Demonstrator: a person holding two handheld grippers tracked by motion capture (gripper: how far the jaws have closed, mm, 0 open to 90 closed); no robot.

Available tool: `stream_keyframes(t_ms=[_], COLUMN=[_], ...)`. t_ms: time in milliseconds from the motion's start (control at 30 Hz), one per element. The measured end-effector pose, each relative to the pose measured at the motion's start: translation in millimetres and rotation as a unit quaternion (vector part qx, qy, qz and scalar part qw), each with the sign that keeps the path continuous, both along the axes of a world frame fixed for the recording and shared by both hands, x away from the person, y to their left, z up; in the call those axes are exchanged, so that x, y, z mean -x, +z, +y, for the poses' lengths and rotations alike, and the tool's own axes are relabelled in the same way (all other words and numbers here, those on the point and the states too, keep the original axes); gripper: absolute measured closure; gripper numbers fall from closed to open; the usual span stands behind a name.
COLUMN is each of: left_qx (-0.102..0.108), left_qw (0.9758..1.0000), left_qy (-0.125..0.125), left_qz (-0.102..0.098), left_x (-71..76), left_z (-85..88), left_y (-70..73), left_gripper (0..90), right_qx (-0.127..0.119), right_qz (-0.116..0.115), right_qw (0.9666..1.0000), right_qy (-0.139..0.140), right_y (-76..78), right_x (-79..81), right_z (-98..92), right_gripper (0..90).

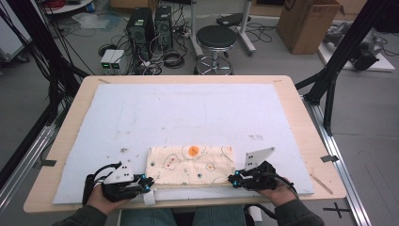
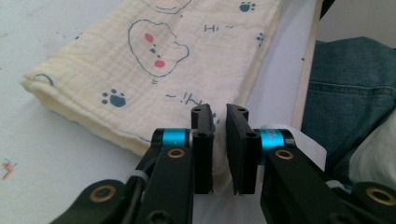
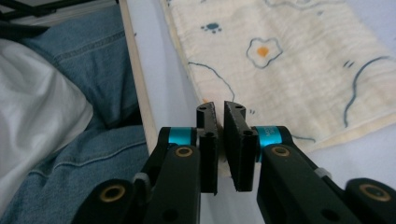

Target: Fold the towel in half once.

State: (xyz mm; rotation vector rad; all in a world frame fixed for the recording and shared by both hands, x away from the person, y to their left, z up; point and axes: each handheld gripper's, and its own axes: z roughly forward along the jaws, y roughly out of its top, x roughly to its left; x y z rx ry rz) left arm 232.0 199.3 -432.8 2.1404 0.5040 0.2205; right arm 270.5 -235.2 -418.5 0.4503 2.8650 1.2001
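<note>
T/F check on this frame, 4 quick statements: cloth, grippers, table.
1. The cloth lies folded near the table's near edge. True.
2. The left gripper is at the cloth's left corner. True.
3. The right gripper hangs over the table's far edge. False: it is at the cloth's near right corner.
4. The cloth is plain white. False: it is cream with paw and egg prints.

You have a cream cloth (image 1: 190, 165) folded into a flat oblong near your edge of the table — printed with blue outlines, paw prints, small "Hi~" words, red and orange dots — its long side running left to right on the pale blue mat (image 1: 188, 113).
</note>
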Motion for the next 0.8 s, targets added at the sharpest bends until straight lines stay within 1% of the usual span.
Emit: stream_keyframes(t_ms=[67, 100, 133, 200, 233, 300, 367, 433, 467, 533, 567, 600, 633, 667, 700, 733, 767, 800], left_qx=[0.007, 0.012, 0.014, 0.013, 0.010, 0.000, -0.007, -0.016, -0.021, -0.022, -0.014, -0.013, -0.009, -0.009, -0.009, -0.011, -0.010, -0.006], left_qw=[1.0000, 0.9999, 0.9999, 0.9999, 0.9999, 1.0000, 0.9999, 0.9997, 0.9995, 0.9995, 0.9995, 0.9995, 0.9995, 0.9994, 0.9995, 0.9993, 0.9992, 0.9992], left_qy=[-0.006, -0.007, -0.006, -0.009, -0.006, -0.005, -0.006, -0.009, -0.015, -0.021, -0.024, -0.026, -0.026, -0.030, -0.027, -0.031, -0.033, -0.034], left_qz=[0.000, 0.001, 0.001, -0.002, -0.004, 0.002, 0.008, 0.015, 0.015, 0.013, 0.013, 0.011, 0.015, 0.014, 0.016, 0.017, 0.019, 0.020], left_x=[0.2, 0.8, 1.2, 1.0, 0.5, -2.1, -4.2, -4.7, -4.6, -3.3, -2.6, -2.6, -2.3, -3.0, -2.7, -3.2, -2.9, -2.5], left_z=[0.6, 0.5, 0.6, 1.1, 0.7, 0.0, -0.6, -2.2, -2.9, -3.6, -3.2, -2.2, -1.4, -0.2, 0.2, 0.9, 0.9, 1.1], left_y=[1.3, 1.5, 2.0, 2.4, 2.0, -0.2, -2.6, -5.2, -5.6, -5.0, -4.8, -4.0, -3.7, -3.7, -3.9, -4.0, -4.0, -3.6], left_gripper=[73.9, 73.6, 73.7, 76.7, 79.4, 80.5, 81.2, 84.3, 87.2, 88.8, 89.0, 89.1, 89.1, 89.1, 89.1, 89.1, 89.1, 89.0], right_qx=[-0.005, -0.014, -0.017, -0.024, -0.029, -0.035, -0.033, -0.031, -0.028, -0.017, -0.013, -0.009, -0.004, 0.001, 0.002, 0.005, 0.003, 0.003], right_qz=[0.007, 0.011, 0.014, 0.013, 0.013, 0.012, 0.013, 0.018, 0.018, 0.023, 0.026, 0.026, 0.028, 0.029, 0.032, 0.034, 0.040, 0.040], right_qw=[0.9999, 0.9998, 0.9997, 0.9996, 0.9994, 0.9992, 0.9993, 0.9993, 0.9994, 0.9996, 0.9996, 0.9996, 0.9996, 0.9996, 0.9995, 0.9994, 0.9992, 0.9992], right_qy=[-0.005, -0.003, -0.007, -0.009, -0.012, -0.013, -0.012, -0.009, -0.007, -0.004, 0.000, 0.000, 0.001, 0.001, 0.001, -0.002, -0.002, -0.001], right_y=[-1.9, -2.4, -1.9, -0.8, -0.1, 0.5, 0.0, -1.9, -3.1, -6.8, -8.9, -11.0, -13.0, -14.6, -16.1, -17.1, -17.1, -17.2], right_x=[-0.9, -2.2, -2.1, -3.8, -4.3, -6.3, -8.1, -9.8, -10.7, -11.4, -11.7, -11.7, -11.7, -11.9, -12.3, -12.6, -12.9, -13.9], right_z=[-1.6, -2.6, -3.3, -4.5, -4.8, -4.7, -3.1, -0.1, 1.7, 5.3, 6.4, 7.1, 7.3, 6.8, 6.3, 5.8, 5.0, 4.6], right_gripper=[77.8, 75.5, 73.6, 72.1, 71.4, 70.6, 69.5, 69.2, 69.3, 70.0, 70.3, 70.8, 71.5, 72.1, 72.6, 72.8, 72.8, 72.6])
